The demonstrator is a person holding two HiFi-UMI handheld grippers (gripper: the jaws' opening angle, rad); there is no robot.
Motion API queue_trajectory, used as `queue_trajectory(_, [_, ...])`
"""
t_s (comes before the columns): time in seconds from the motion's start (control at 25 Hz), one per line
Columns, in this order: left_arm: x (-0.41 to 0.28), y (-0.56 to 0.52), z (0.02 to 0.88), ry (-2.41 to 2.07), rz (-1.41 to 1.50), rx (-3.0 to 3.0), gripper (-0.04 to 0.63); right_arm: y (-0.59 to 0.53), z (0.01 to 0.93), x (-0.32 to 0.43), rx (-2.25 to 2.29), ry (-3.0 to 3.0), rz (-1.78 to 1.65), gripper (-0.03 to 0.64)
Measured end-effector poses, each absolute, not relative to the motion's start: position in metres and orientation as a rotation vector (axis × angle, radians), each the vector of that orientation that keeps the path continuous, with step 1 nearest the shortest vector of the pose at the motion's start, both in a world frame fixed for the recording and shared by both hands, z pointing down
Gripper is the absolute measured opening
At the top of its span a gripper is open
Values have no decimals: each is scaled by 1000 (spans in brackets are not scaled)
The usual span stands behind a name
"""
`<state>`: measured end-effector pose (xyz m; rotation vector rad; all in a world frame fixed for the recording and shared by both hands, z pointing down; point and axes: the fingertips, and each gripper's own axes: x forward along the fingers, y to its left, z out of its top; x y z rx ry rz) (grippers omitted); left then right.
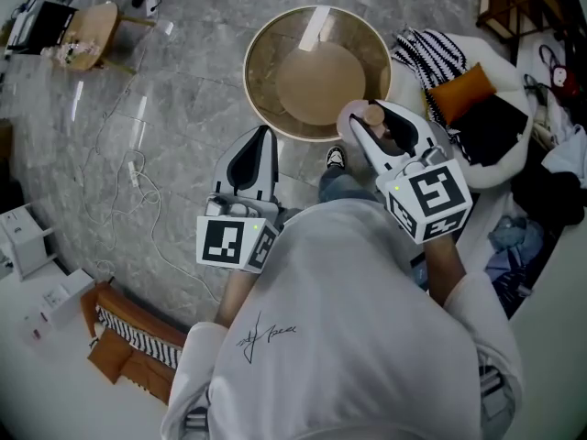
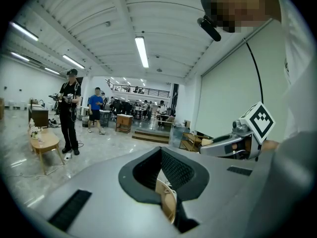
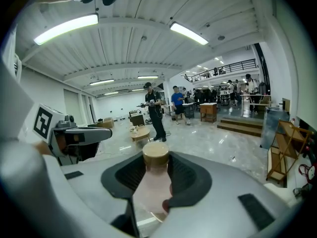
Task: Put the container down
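Nothing is set down yet; my right gripper (image 1: 367,117) clamps the container (image 3: 153,182) in the air near the round table (image 1: 260,99); my left gripper (image 1: 263,137) is closed and empty.

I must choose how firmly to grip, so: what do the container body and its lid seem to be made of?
The container body: translucent, pink, likely plastic or glass, since light shows through it. The lid: matte tan, possibly wood or cork.
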<state>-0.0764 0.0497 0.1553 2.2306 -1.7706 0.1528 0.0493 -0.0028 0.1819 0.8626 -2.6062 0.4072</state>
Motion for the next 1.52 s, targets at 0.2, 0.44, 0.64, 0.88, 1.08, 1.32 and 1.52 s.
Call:
queue_trajectory(0.2, [-69,37,158,-1786,143,2218,17,-17,188,56,832,-2609,397,146])
queue_trajectory(0.44, [-66,28,161,-1793,149,2201,17,-28,189,61,819,-2611,397,146])
queue_trajectory(0.64, [-66,20,166,-1803,161,2186,17,-41,194,64,818,-2608,399,146])
queue_trajectory(0.88, [-80,8,173,-1811,167,2161,17,-52,205,51,792,-2585,406,146])
queue_trajectory(1.08, [-86,-5,184,-1797,181,2153,17,-62,213,45,792,-2568,419,146])
queue_trajectory(1.32, [-95,-16,189,-1778,189,2160,17,-74,217,34,805,-2551,422,146])
queue_trajectory(1.52, [-103,-30,199,-1756,219,2168,17,-89,225,25,813,-2540,429,146])
